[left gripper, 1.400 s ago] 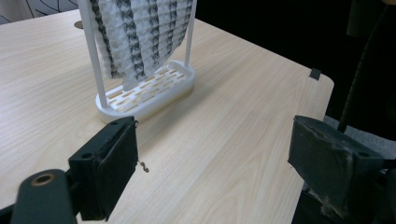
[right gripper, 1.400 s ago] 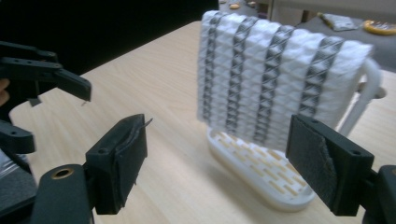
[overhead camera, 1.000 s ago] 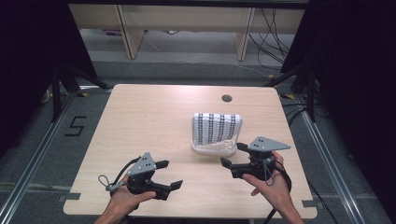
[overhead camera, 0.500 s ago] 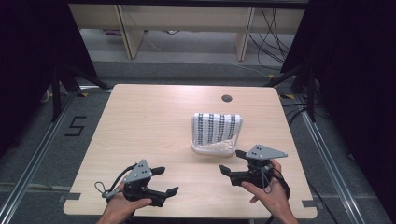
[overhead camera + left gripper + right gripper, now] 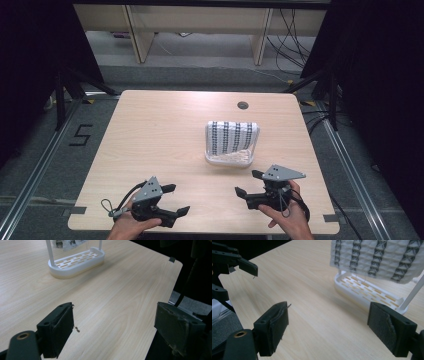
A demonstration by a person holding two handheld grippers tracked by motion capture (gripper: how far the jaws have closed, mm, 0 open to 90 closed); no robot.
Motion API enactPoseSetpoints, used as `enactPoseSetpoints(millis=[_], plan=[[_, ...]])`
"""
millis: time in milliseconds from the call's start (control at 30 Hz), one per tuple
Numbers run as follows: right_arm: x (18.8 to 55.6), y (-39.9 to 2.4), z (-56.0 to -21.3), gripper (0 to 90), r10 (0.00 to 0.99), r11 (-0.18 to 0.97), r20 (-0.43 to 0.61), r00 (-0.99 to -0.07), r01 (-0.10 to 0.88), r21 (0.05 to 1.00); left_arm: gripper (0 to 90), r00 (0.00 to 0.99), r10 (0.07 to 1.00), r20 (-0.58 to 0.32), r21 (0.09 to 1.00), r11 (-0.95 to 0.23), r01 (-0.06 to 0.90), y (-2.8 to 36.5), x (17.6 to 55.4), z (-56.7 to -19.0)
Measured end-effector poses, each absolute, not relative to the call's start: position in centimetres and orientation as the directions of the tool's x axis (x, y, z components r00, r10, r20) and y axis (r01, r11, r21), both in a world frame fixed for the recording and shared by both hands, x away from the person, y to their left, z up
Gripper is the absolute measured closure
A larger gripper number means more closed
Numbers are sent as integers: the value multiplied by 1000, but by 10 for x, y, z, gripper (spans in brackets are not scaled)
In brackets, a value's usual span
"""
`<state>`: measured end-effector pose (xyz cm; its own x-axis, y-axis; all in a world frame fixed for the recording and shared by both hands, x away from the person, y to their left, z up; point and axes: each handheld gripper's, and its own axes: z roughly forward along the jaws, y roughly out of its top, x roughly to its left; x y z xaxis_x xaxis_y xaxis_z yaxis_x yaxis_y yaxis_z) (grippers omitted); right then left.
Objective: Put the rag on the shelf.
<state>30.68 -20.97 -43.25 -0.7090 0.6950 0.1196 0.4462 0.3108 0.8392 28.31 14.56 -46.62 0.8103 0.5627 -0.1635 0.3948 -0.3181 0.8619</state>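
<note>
Left gripper (image 5: pixel 172 200) hovering near the front-left edge of the table (image 5: pixel 150 130), jaws spread wide and gripping nothing. Right gripper (image 5: pixel 247 183) hovering near the front-right, likewise spread and empty, just short of the rack (image 5: pixel 229 158). Towel (image 5: pixel 232 136) draping over the rack right of centre, hiding its posts from above. Showing the slotted base (image 5: pixel 367 291) plainly in the right gripper view; cropping the towel (image 5: pixel 67 243) at the top of the left gripper view.

Each bare hand carried a black claw, the left claw (image 5: pixel 172 200) and the right claw (image 5: pixel 246 184), topped by a grey three-cornered plate dotted with small holes, trailing a black cable, with worn dark jaw pads.
</note>
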Motion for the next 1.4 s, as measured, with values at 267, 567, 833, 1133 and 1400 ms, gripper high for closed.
enactPoseSetpoints(millis=[267,567,833,1133,1400], plan=[[298,-211,-449,183,699,310,164,-696,501,808,152,820,554,-140,848,-361,388,145,274,-477],[295,-218,-470,183,718,346,142,-682,526,777,154,829,546,-119,824,-412,389,141,266,-495],[287,-219,-477,184,717,363,146,-682,544,756,155,818,563,-115,808,-427,407,142,266,-500],[286,-218,-480,183,712,361,173,-681,566,742,154,815,566,-124,815,-411,409,142,267,-502],[289,-222,-481,182,711,375,142,-689,542,752,155,813,568,-128,811,-412,415,144,269,-502]])
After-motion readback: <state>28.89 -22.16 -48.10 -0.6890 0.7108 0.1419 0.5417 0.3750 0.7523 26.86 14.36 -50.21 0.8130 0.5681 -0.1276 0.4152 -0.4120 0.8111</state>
